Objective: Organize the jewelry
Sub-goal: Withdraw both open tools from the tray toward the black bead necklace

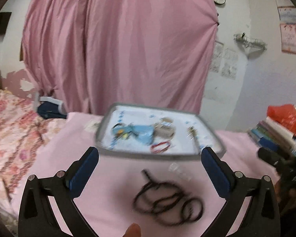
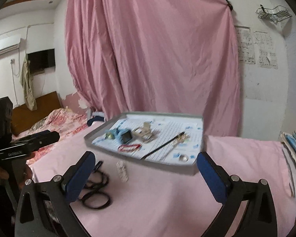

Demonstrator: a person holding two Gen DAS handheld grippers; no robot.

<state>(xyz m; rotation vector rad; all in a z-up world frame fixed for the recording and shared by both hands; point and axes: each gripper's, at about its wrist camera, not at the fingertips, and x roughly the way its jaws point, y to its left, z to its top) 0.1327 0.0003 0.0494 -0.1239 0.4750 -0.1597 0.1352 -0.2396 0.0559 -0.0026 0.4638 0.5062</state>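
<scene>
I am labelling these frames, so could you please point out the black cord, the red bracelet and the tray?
black cord (image 1: 168, 203), left wrist view, middle of its coiled loops.
red bracelet (image 1: 160, 146), left wrist view, on the red band.
tray (image 2: 148, 115), right wrist view, its grey far rim.

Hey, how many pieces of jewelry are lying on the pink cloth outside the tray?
2 visible: a coiled black cord necklace in front of the grey tray, and a small pale beaded bracelet beside it, nearer the tray. Blur may hide smaller pieces.
</scene>
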